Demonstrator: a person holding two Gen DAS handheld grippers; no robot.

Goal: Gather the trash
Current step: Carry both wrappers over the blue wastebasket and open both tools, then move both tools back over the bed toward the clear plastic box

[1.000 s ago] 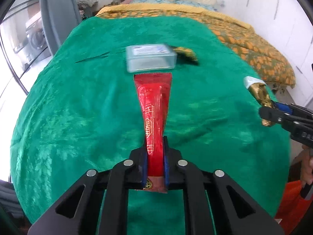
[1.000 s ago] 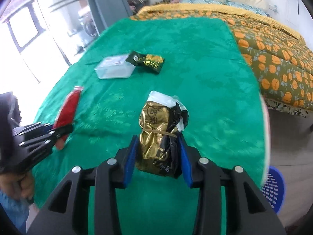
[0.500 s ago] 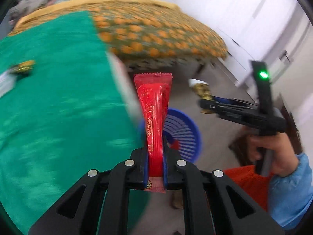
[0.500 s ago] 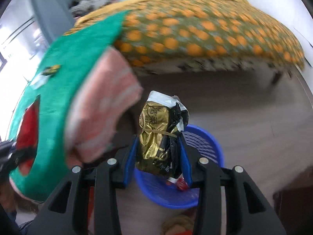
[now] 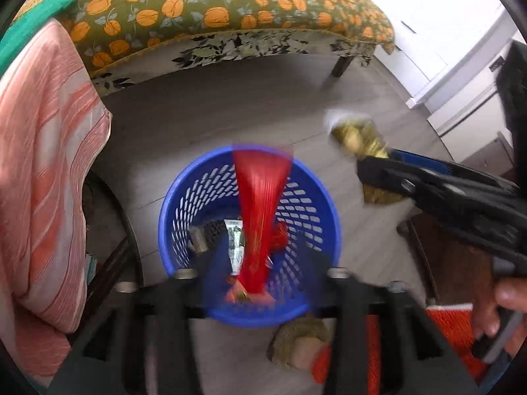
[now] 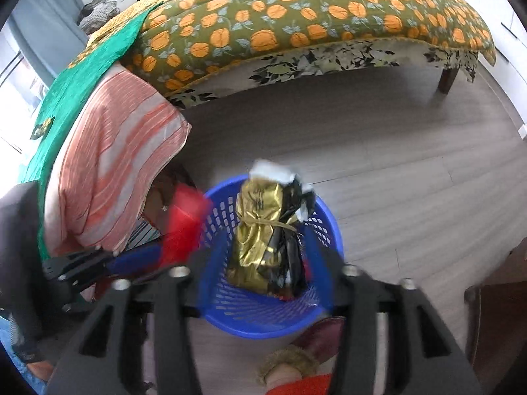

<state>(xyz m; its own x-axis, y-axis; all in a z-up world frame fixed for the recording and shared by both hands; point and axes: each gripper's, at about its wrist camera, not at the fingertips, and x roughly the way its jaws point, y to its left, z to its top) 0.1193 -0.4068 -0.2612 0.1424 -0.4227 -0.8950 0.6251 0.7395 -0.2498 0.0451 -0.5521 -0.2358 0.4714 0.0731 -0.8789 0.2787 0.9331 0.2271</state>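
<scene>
A blue slotted basket [image 5: 171,204] stands on the grey floor, straight below both grippers. My left gripper [image 5: 263,256] hangs over it with its jaws opening. The red wrapper [image 5: 260,204] is blurred between them, clear of both pads. In the right wrist view my right gripper [image 6: 260,250] is opening too. The gold and black wrapper [image 6: 263,230] sits loose between its fingers, above the basket [image 6: 263,326]. Other trash [image 5: 210,233] lies at the basket's bottom. Each gripper also shows in the other's view: the right gripper [image 5: 365,168] and the left gripper [image 6: 154,256].
A bed with an orange-patterned cover [image 5: 230,10] spans the back. A pink-striped cloth [image 5: 42,164] under a green cloth [image 6: 92,62] hangs at the left. A slippered foot [image 5: 303,345] is beside the basket. Dark furniture [image 6: 494,312] stands at the right.
Both grippers swung off the green cloth to above the blue basket and tipped downward. Their jaws, shut on the wrappers before, now stand apart and both wrappers are loose.
</scene>
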